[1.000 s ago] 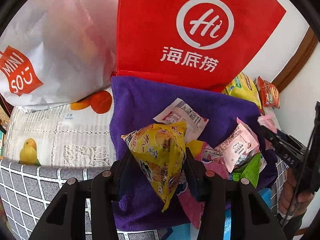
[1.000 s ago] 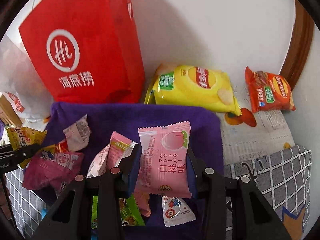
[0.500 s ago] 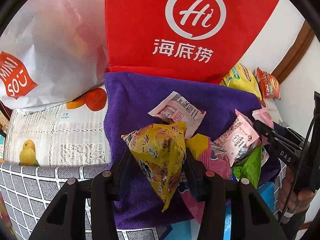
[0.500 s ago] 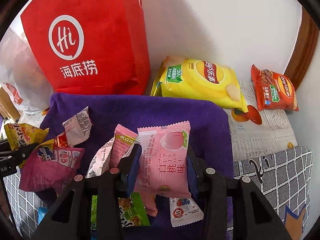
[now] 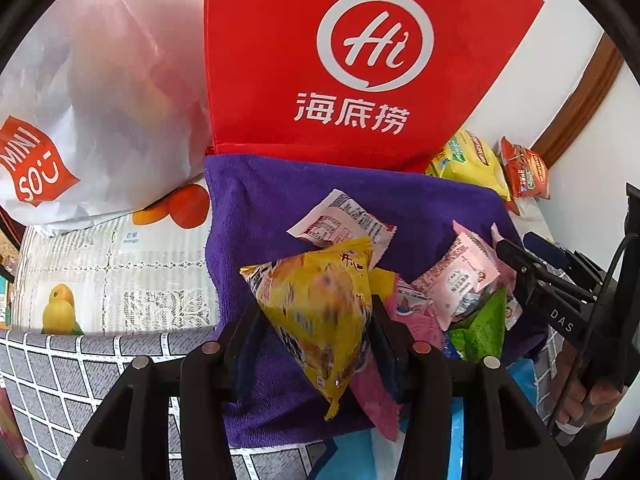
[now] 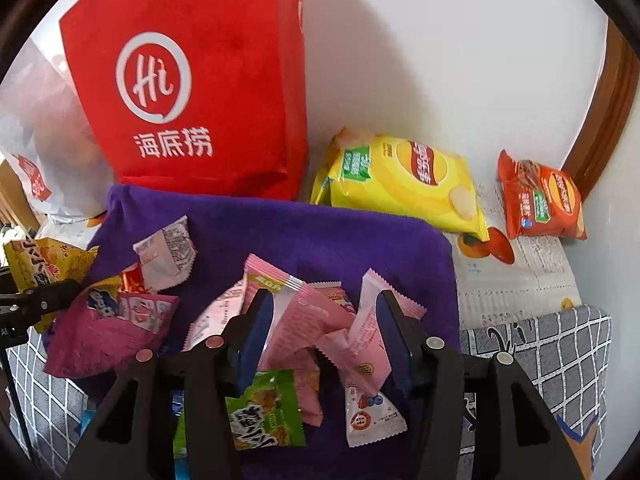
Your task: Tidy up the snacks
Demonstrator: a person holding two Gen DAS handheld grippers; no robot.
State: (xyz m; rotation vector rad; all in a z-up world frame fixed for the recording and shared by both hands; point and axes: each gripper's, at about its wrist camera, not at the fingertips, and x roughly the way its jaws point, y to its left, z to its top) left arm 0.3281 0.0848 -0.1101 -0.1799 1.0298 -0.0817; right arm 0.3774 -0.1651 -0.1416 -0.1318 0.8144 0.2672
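Both of our claws had just been opening over the purple terry cloth (image 6: pixel 320 236), the left gripper (image 5: pixel 316 320) barely pinching its yellow crinkly packet (image 5: pixel 316 304) and the right gripper (image 6: pixel 324 320) releasing its pink foil sachet (image 6: pixel 360 344), so either might tumble back among the unsorted heap.

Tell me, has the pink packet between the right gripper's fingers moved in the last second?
Yes. The jaws of the right gripper have just been opening; the pink packet has slumped down and rightward toward the purple towel.
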